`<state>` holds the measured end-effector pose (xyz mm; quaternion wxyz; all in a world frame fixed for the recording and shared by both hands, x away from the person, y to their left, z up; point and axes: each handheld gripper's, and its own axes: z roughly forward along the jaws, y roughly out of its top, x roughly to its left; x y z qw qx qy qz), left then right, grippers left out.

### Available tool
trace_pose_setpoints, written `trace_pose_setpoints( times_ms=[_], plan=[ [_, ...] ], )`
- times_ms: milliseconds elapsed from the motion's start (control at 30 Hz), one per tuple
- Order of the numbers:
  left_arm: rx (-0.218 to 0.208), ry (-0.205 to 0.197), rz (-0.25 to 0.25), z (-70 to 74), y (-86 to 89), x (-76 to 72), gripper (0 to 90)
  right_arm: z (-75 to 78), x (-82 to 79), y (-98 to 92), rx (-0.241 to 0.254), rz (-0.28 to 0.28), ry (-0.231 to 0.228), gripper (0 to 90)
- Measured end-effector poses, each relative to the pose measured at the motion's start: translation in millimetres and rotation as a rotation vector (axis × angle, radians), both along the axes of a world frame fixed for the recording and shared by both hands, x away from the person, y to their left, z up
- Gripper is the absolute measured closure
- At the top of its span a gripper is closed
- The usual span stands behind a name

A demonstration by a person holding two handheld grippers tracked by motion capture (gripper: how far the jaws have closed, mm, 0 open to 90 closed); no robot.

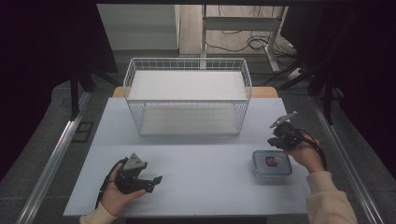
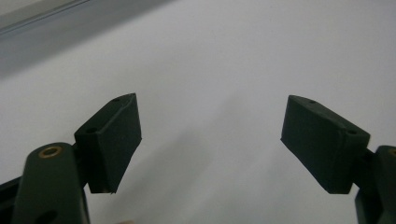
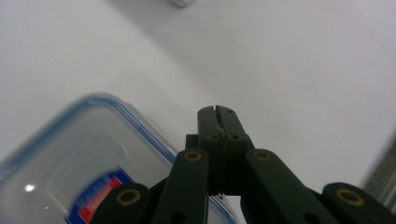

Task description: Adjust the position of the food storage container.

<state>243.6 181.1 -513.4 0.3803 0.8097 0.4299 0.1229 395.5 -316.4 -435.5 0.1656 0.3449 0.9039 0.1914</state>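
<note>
A: From the high view, a pale grey table (image 1: 187, 186) sits in a dim room, with cables on the floor behind it. A white wire basket (image 1: 187, 95) stands at the far middle of the table.

B: And the hands?

A: The left gripper (image 1: 156, 182) lies low near the front left edge, held in the person's left hand (image 1: 114, 196). Its jaws stand wide apart with nothing between them. The right gripper (image 1: 272, 140) is at the right side, held in the right hand (image 1: 306, 154), just beyond a clear lidded container (image 1: 272, 164) with a blue rim and a red label. That container rests on the table, front right, well apart from the basket.

B: What does the left gripper view give?

A: Its two black pads (image 2: 116, 140) are spread far apart over bare table surface (image 2: 224, 60), gripping nothing.

B: And the right gripper view?

A: The right gripper (image 3: 218, 111) has its jaws pressed together, tip to tip, with nothing held. The container (image 3: 79, 158) lies to the lower left, its rim passing under the gripper's linkage. Whether the gripper touches the lid cannot be told; the tips point past it at plain table (image 3: 303, 70).
</note>
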Motion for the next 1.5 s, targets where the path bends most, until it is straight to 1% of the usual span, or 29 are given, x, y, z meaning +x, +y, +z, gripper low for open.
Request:
trace_pose_setpoints(
  times_ms=[33,133,167,233,267,300,333,400,500,567,633,733,800,933,1000,1033,1100,1167,1267,1333,1367,1500],
  plan=[
    [0.0,0.0,0.0,0.0,0.0,0.0,20.1,0.0,0.0,0.0,0.0,0.0,0.0,89.2],
    [0.0,-0.004,-0.001,0.6,-0.3,-0.4,20.1,2.4,-8.3,-21.5,0.014,-0.061,-0.011,89.2],
    [0.004,-0.005,-0.005,1.0,-0.4,-0.5,20.1,0.8,-12.2,-29.8,0.008,-0.088,-0.011,89.2],
    [0.005,-0.006,-0.004,1.0,-0.5,-0.6,20.1,-3.7,-18.5,-39.1,-0.005,-0.127,-0.007,89.2],
    [0.006,-0.006,-0.004,1.1,-0.5,-0.7,20.1,-3.7,-18.5,-39.1,-0.005,-0.127,-0.007,89.2],
    [0.006,-0.006,-0.003,1.1,-0.5,-0.7,20.1,-9.6,-25.5,-47.0,-0.008,-0.157,0.0,89.2],
    [0.002,-0.005,0.0,0.9,-0.7,-0.6,20.1,-12.9,-28.7,-50.3,-0.012,-0.17,0.002,89.2],
    [-0.007,0.005,-0.002,0.9,-0.4,0.6,20.1,-19.1,-34.6,-55.5,-0.011,-0.196,0.014,89.2],
    [-0.009,0.007,-0.003,0.7,-0.5,1.3,20.1,-27.7,-40.7,-58.7,-0.003,-0.235,0.048,89.2],
    [-0.008,0.007,-0.001,0.8,-0.8,0.8,20.1,-31.9,-44.5,-57.4,-0.004,-0.244,0.072,89.2],
    [-0.003,0.007,-0.004,0.9,-0.5,0.8,20.1,-33.2,-48.4,-55.6,-0.018,-0.258,0.07,89.2],
    [-0.008,0.006,-0.002,0.6,-0.4,0.6,20.1,-34.5,-54.8,-54.5,-0.014,-0.263,0.088,89.2],
    [-0.008,0.008,-0.002,0.2,-0.5,0.9,20.1,-38.1,-58.0,-53.0,-0.018,-0.263,0.102,89.2],
    [-0.005,0.007,-0.004,0.2,-1.6,0.5,20.1,-41.5,-61.5,-48.4,-0.008,-0.248,0.105,89.2],
    [-0.004,0.007,-0.005,0.5,-2.0,0.3,20.1,-41.1,-62.9,-39.6,0.004,-0.221,0.104,89.2],
    [-0.003,0.007,-0.005,0.5,-2.2,0.4,20.1,-40.6,-63.2,-34.8,-0.002,-0.211,0.099,89.2],
    [-0.003,0.008,-0.005,0.1,-2.3,0.8,20.1,-40.3,-63.2,-31.8,-0.003,-0.204,0.096,89.1],
    [-0.002,0.009,-0.004,-0.4,-2.1,1.2,20.1,-40.8,-62.6,-19.3,-0.007,-0.174,0.092,89.1],
    [-0.002,0.01,-0.005,-0.6,-1.4,1.5,20.1,-42.0,-61.5,-8.8,-0.01,-0.15,0.086,89.1],
    [-0.002,0.009,-0.004,-0.3,-1.1,1.2,20.1,-42.5,-61.0,-5.0,-0.006,-0.14,0.085,89.1],
    [-0.004,0.007,-0.004,0.1,-0.9,0.9,20.1,-43.2,-60.2,2.8,0.004,-0.12,0.085,89.1],
    [-0.005,0.007,-0.004,-0.1,-0.3,1.1,20.1,-43.6,-59.6,19.9,0.012,-0.078,0.087,89.1]
  ],
)
